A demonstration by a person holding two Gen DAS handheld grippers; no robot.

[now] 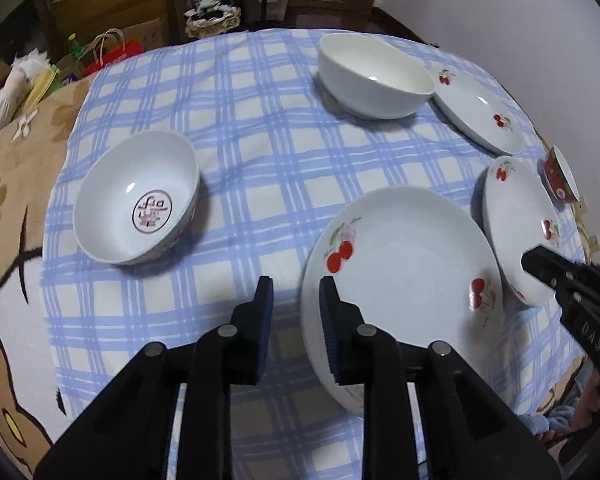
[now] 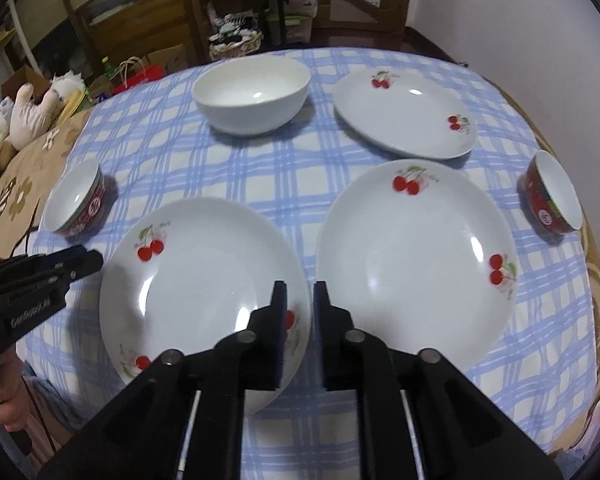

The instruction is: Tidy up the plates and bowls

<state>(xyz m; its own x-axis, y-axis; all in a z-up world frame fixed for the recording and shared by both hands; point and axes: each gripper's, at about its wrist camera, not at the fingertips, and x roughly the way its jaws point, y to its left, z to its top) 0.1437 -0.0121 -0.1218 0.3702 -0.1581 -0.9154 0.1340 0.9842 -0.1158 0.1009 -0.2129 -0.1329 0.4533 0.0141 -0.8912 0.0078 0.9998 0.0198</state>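
A cherry-print plate (image 1: 400,264) (image 2: 204,280) lies on the blue-checked cloth between my two grippers. My left gripper (image 1: 297,284) (image 2: 94,259) stands open astride the plate's left rim, and the pads do not press on it. My right gripper (image 2: 300,286) (image 1: 534,264) is open by a narrow gap over the same plate's right rim. A second cherry plate (image 2: 416,264) (image 1: 516,216) lies just right of it, and a third (image 2: 404,120) (image 1: 472,108) farther back. A plain white bowl (image 1: 376,76) (image 2: 252,96) sits at the back. A red-patterned bowl (image 1: 140,196) (image 2: 76,204) stands at the left, another (image 2: 552,196) (image 1: 560,176) at the right.
The round table's cloth (image 1: 260,140) ends close behind the white bowl and beside the right red bowl. A brown floral blanket (image 1: 12,208) with plush toys (image 2: 32,116) borders the left. A basket (image 2: 236,46) and wooden furniture stand beyond. A hand (image 2: 8,404) holds the left gripper's handle.
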